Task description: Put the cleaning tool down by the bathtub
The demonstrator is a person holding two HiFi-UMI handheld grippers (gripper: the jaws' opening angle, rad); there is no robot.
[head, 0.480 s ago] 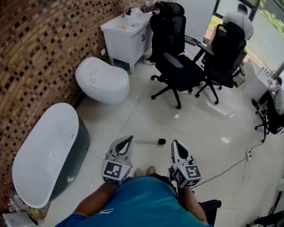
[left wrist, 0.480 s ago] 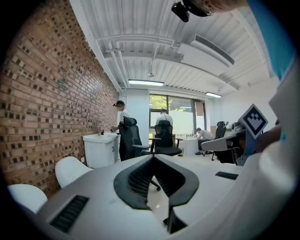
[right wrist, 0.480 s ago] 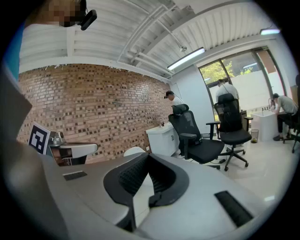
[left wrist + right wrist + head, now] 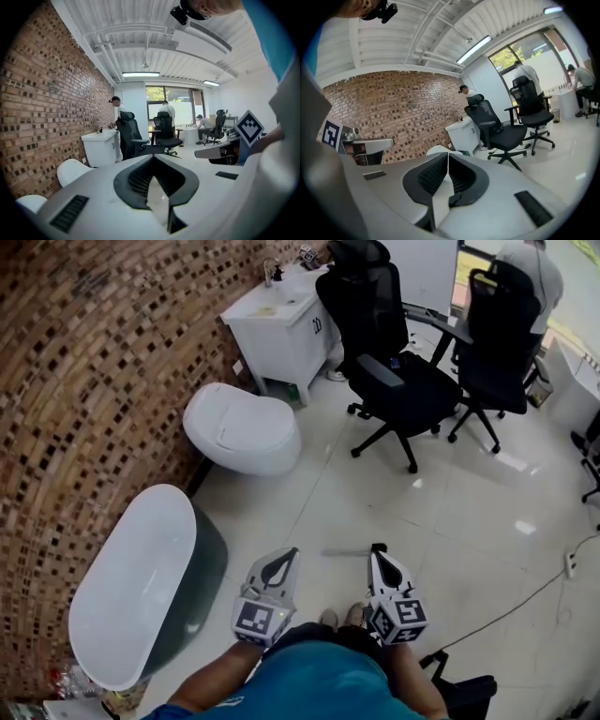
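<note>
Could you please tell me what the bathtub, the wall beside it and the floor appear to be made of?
Bathtub: probably acrylic or glazed ceramic, smooth glossy white inside, dark outer shell.
Wall: small brick-like mosaic tiles in browns, matt, with visible joints.
Floor: large pale polished tiles, judging by grout lines and window reflections.

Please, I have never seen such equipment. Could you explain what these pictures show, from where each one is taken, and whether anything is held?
There is no robot here: a person carries a hand-held gripper in each hand. The head view comes from a camera on the person's head, looking down at the left hand-held gripper and the right hand-held gripper. The two gripper views come from cameras riding on those tools. Both have their jaws together and hold nothing. The cleaning tool lies on the tiled floor, to the right of the bathtub.
</note>
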